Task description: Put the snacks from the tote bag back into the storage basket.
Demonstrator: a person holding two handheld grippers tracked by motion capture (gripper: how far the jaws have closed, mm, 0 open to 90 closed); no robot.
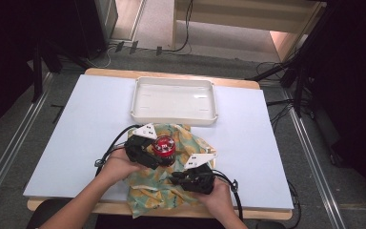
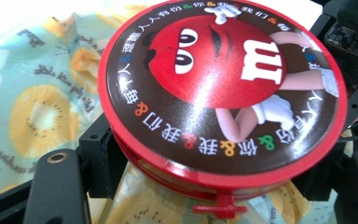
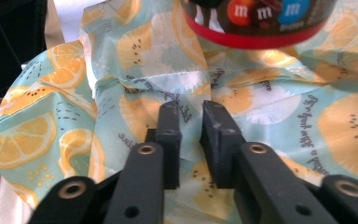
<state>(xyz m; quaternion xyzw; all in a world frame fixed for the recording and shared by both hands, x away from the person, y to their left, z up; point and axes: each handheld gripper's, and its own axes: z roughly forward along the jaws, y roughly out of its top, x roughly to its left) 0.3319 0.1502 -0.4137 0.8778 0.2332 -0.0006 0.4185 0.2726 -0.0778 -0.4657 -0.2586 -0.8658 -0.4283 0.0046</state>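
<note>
A clear candy jar with a red lid (image 1: 164,145) (image 2: 219,84) stands on a lemon-print cloth (image 1: 158,190) at the front middle of the table. My left gripper (image 1: 161,154) (image 2: 214,189) is shut on the jar's body just under the lid, one jaw on each side. My right gripper (image 1: 180,175) (image 3: 191,119) rests low on the cloth (image 3: 284,112) to the jar's right, its jaws pinching a raised fold. The jar's red base (image 3: 261,23) shows just ahead of those jaws. The cloth (image 2: 37,107) lies rumpled under the jar.
An empty white tray (image 1: 174,119) sits behind the cloth near the table's far edge. The white table top (image 1: 86,124) stretches to both sides. Cables trail from both grippers toward the front edge. Dark stands and floor cables surround the table.
</note>
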